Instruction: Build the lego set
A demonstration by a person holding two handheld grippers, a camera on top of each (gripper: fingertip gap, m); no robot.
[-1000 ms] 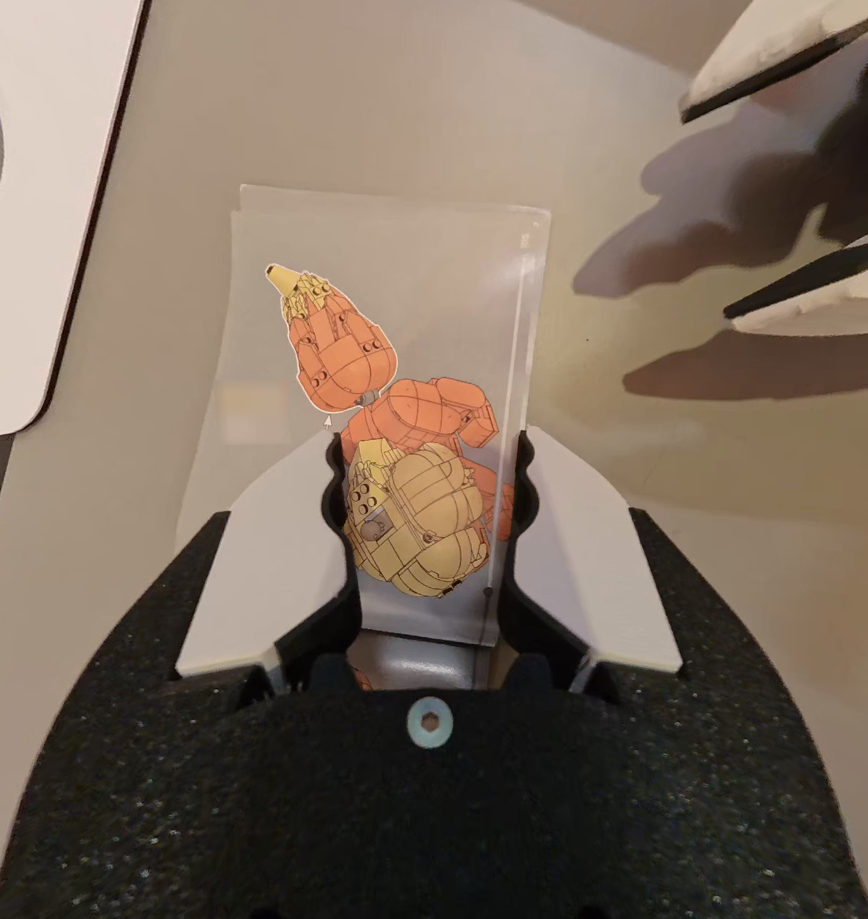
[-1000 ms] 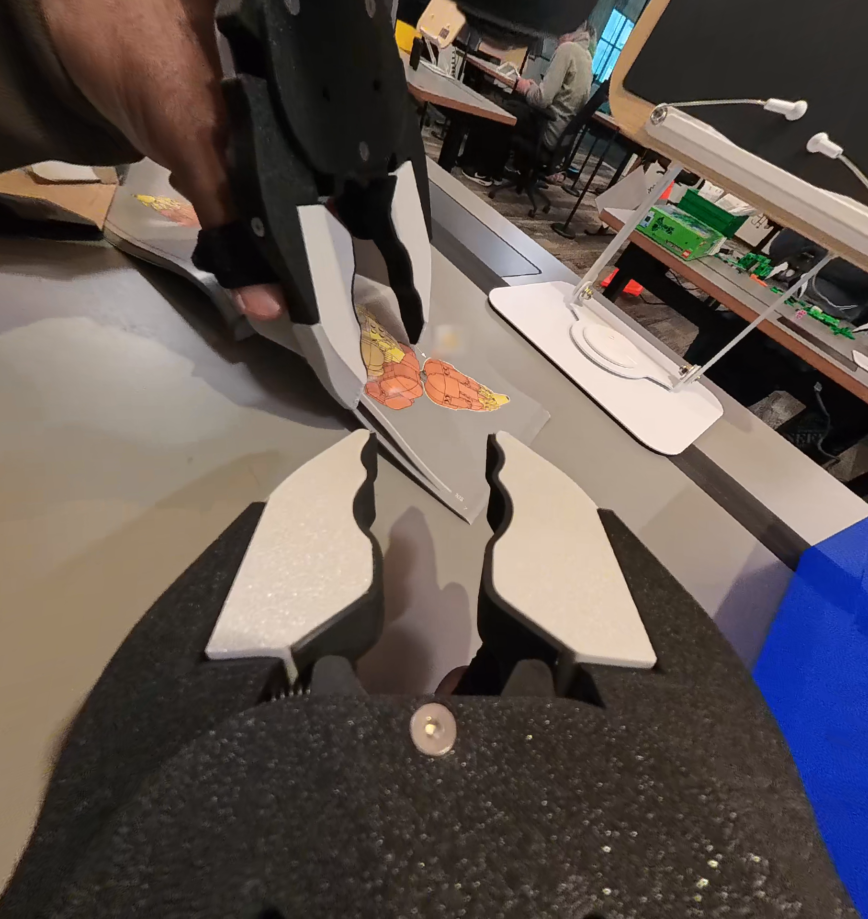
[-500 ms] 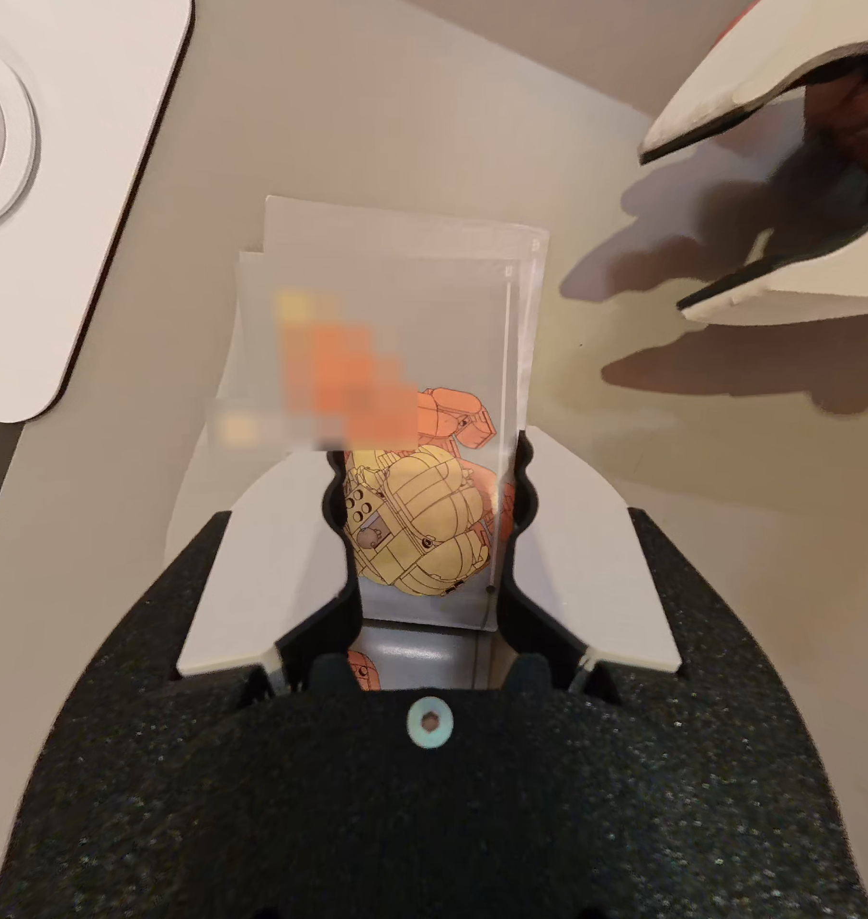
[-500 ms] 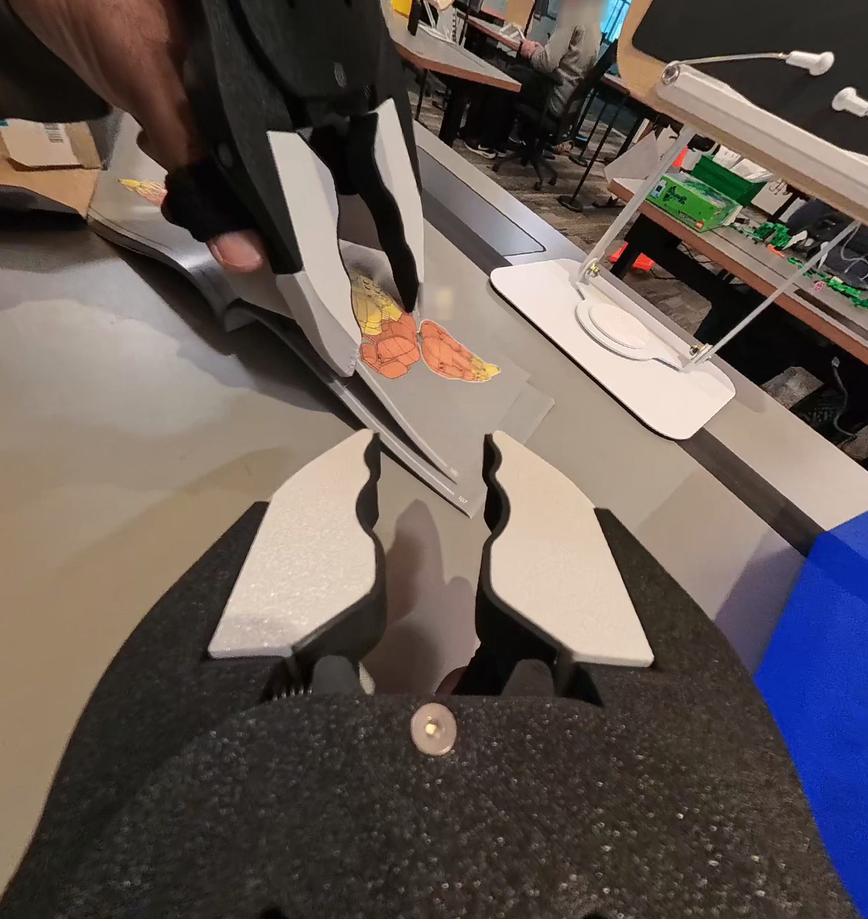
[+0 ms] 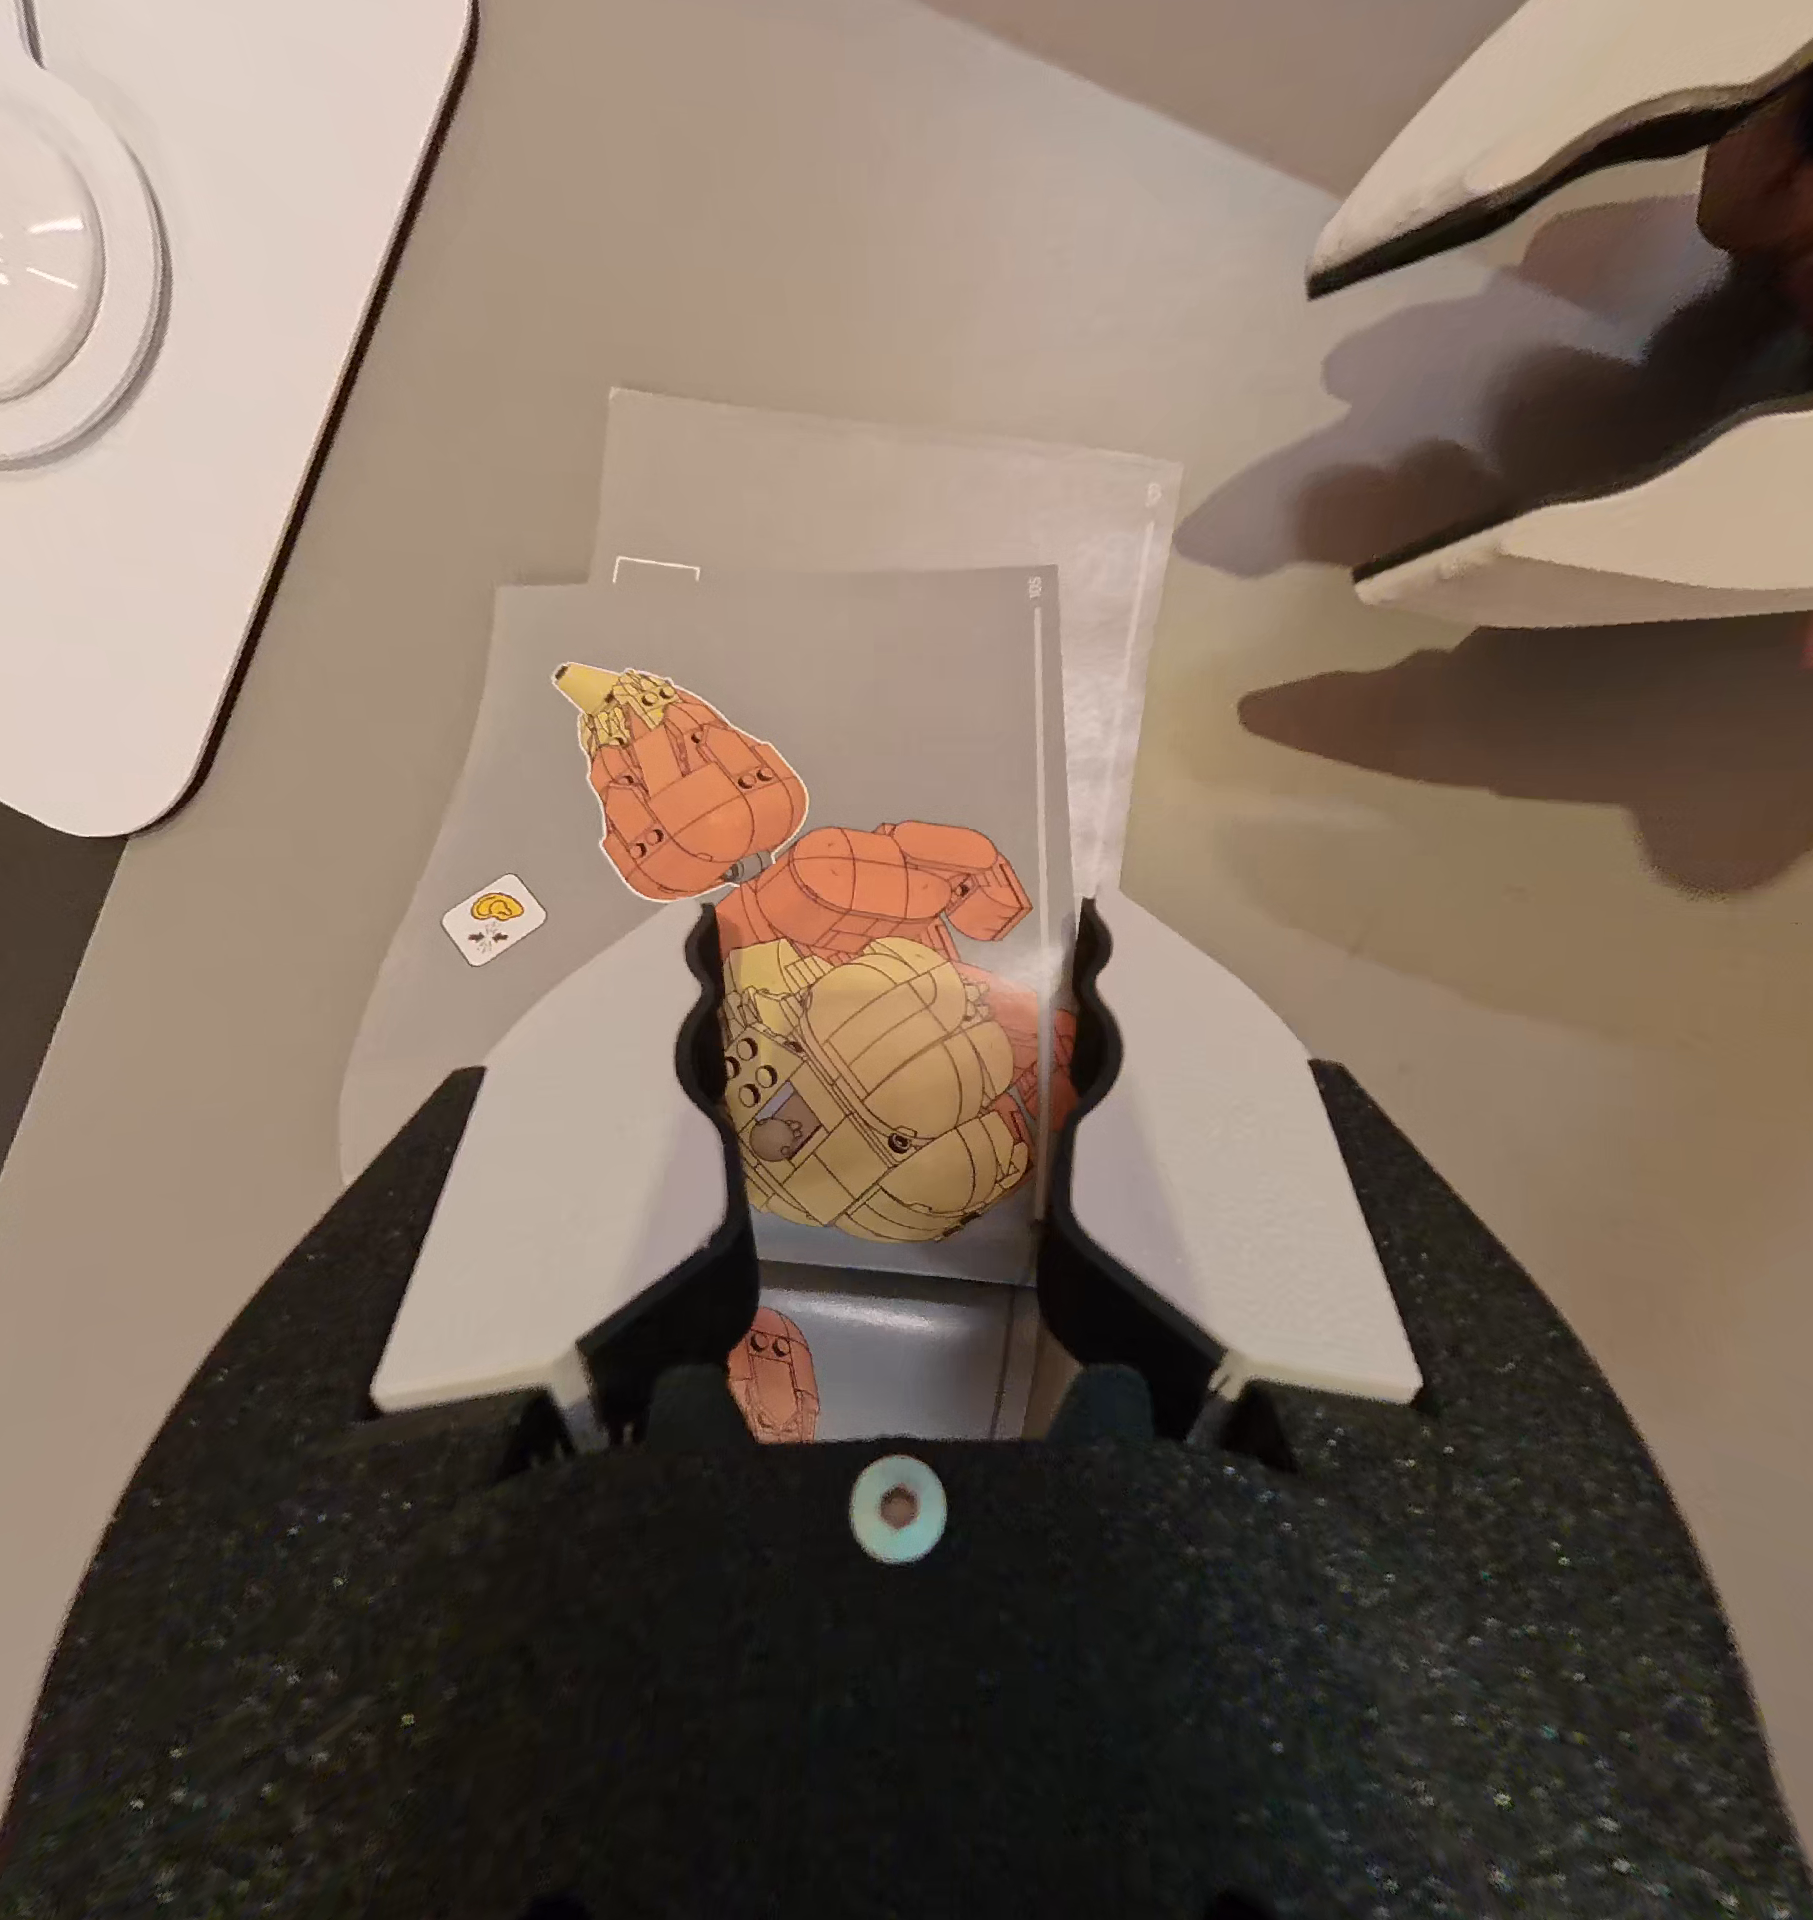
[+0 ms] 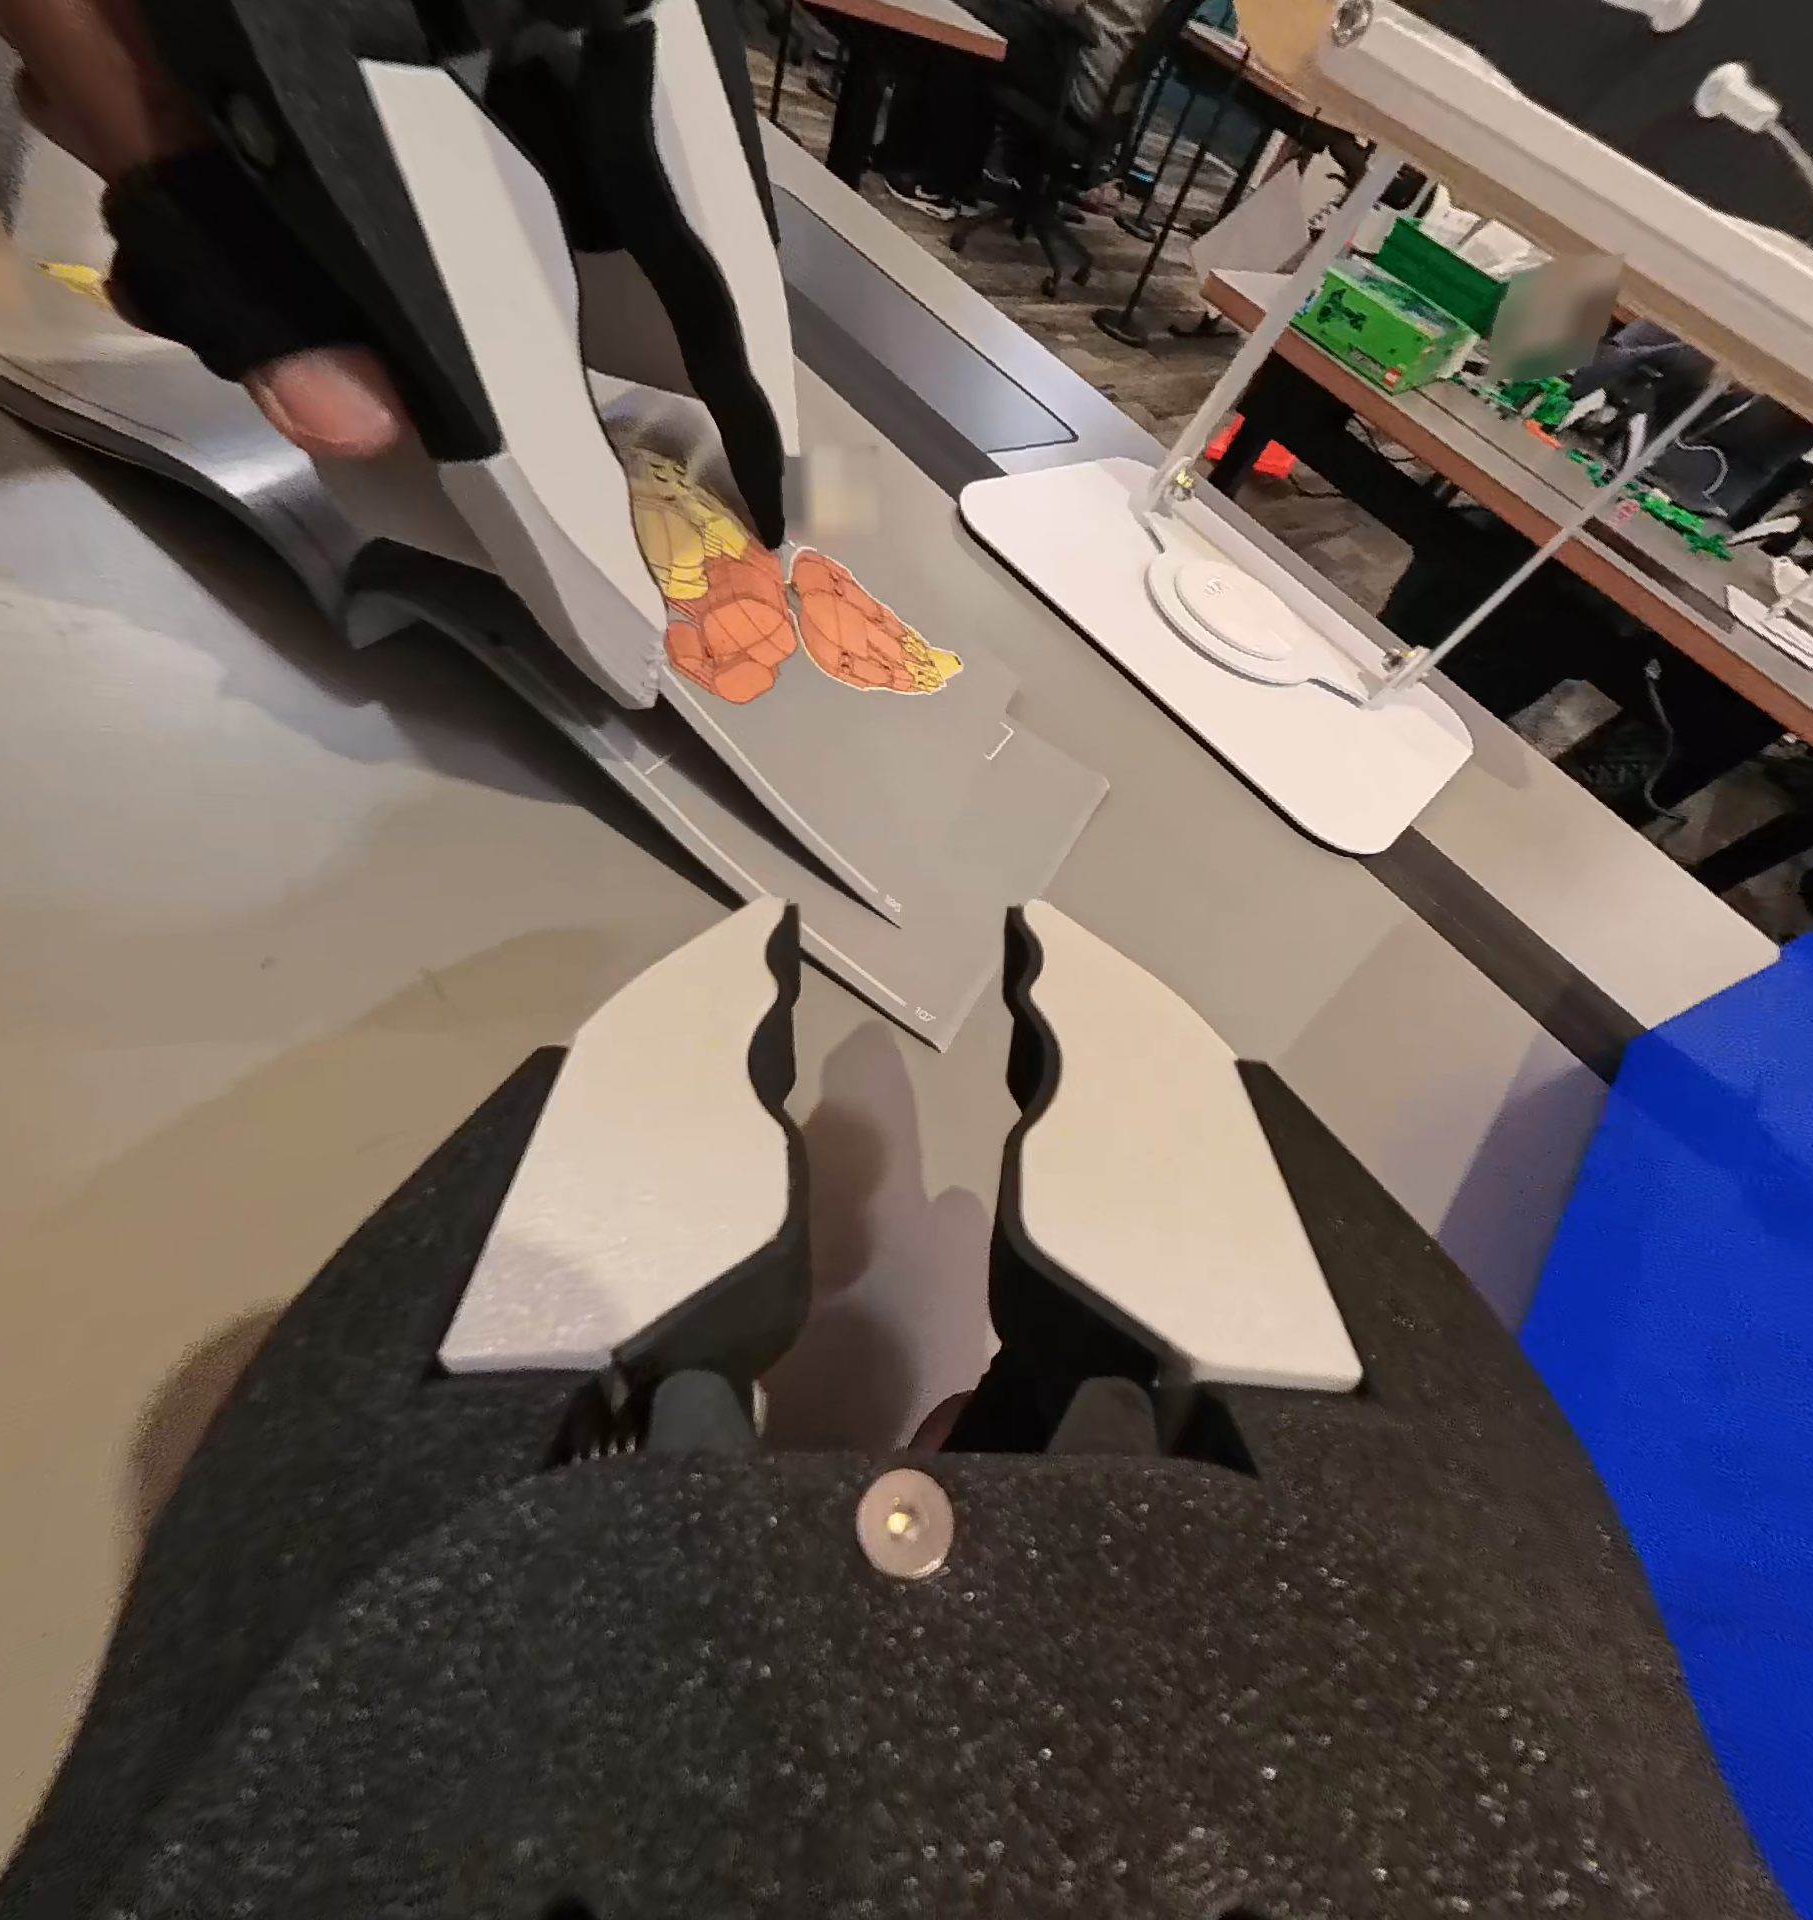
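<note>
Through the left wrist view, we look down past our left gripper (image 5: 897,935), its jaws apart and gripping nothing, onto the grey paper instruction booklet (image 5: 829,727) lying open on the beige table (image 5: 1401,1039). We count two loose page edges fanned one behind the other, one printed drawing of an orange and yellow brick figure (image 5: 829,956), and one small white sticker-like icon (image 5: 494,918) on the page. One white flat lamp base (image 5: 154,364) sits at upper left, near the booklet but apart from it. The right gripper (image 5: 1338,436) hangs at upper right, also spread. We see no loose bricks here, so we judge the building itself is paused for page reading. The risk we see is that the lifted page springs back or creases if a fingertip drags across it.

Through the right wrist view, our right gripper (image 6: 902,935) is spread wide and empty, just short of the booklet's near corner (image 6: 933,997). The left gripper (image 6: 715,613) presses one dark fingertip onto the top page beside the drawing. We count two stepped page corners, one lamp base (image 6: 1245,675) and one blue block (image 6: 1733,1351) at the right edge. If we close on both corners together, we think two pages could turn at once; pushing low could shove the booklet toward the lamp base.
</note>
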